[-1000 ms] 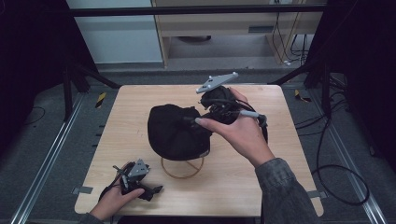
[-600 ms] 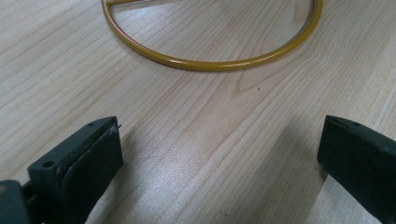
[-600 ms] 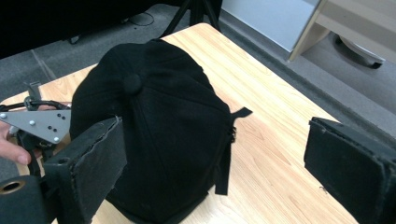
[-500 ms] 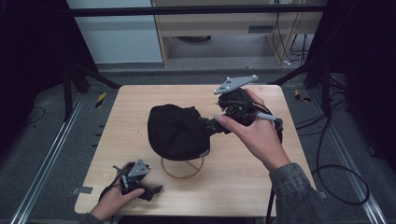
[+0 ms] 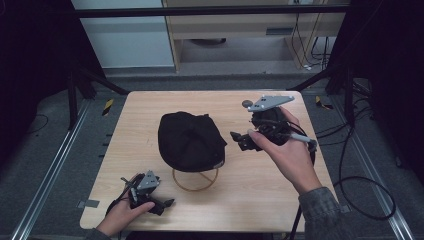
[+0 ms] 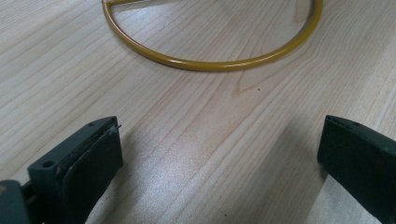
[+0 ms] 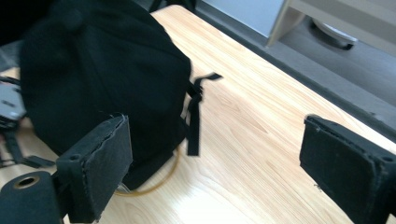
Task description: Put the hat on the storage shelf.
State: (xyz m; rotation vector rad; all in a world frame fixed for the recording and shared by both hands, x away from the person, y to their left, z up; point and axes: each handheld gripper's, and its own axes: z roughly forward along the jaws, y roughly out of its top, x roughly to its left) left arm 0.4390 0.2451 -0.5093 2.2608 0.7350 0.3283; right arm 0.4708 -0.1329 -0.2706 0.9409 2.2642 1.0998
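black cap on wire stand: handling notes

right gripper: jaws spread wide, empty, held just beside the black cap at its strap side. left gripper: jaws spread, empty, low at the near table edge, facing the yellow ring of the stand base.

cap sits on the stand, mid-table, crown up; adjuster strap hangs loose toward the right gripper.

judgement: light, soft fabric, will crumple under a pinch; stand likely tips easily. best hold probably the rear band beside the strap, or the stiffer brim.

no brand or legible writing seen; a small pale tag at the lower rim is too small to read.
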